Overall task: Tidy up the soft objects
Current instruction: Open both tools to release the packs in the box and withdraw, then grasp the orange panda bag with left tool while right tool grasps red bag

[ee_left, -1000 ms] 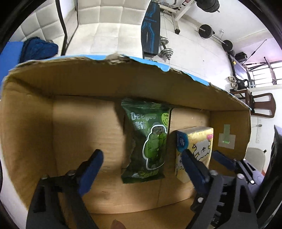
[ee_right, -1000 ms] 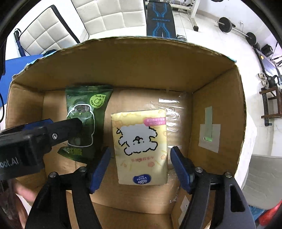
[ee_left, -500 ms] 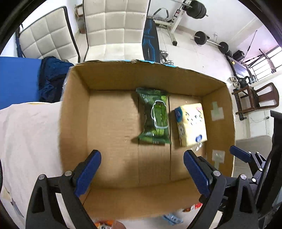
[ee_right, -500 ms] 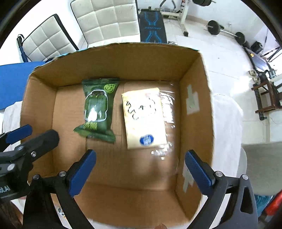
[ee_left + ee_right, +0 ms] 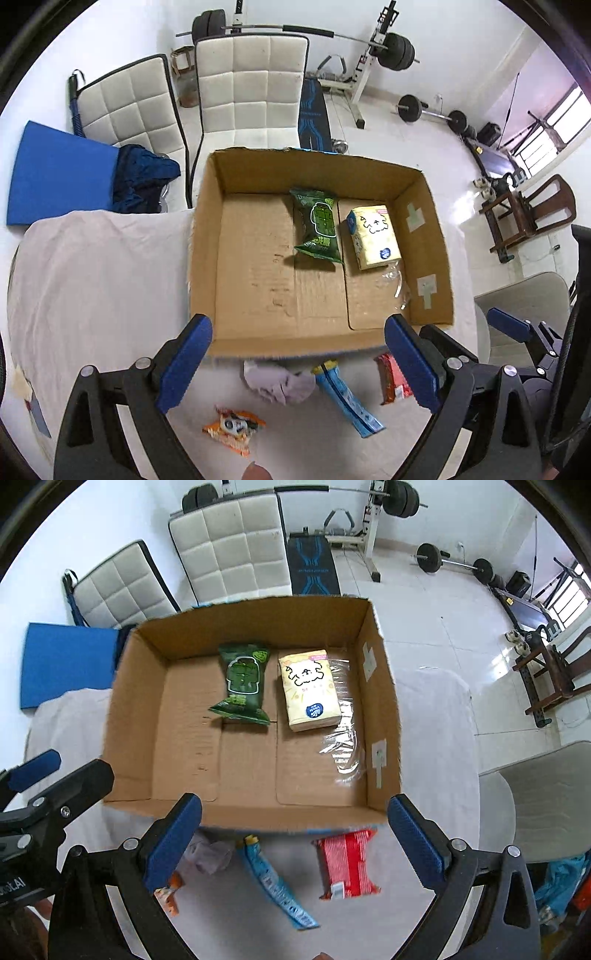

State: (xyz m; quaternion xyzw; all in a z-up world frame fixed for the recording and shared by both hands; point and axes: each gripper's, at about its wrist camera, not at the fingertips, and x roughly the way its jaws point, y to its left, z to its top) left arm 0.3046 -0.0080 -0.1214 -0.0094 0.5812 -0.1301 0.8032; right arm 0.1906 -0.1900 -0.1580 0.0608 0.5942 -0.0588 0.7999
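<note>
Soft packs: green pack and tissue pack lie side by side in the box. Red pack, blue tube, grey cloth and orange packet wait on the bench just before the box's near wall.

Risk: you drop in too close to that wall and snag cardboard; the thin packets may slip from a shallow pinch.

Left gripper and right gripper: jaws spread wide, empty, touching nothing.
</note>
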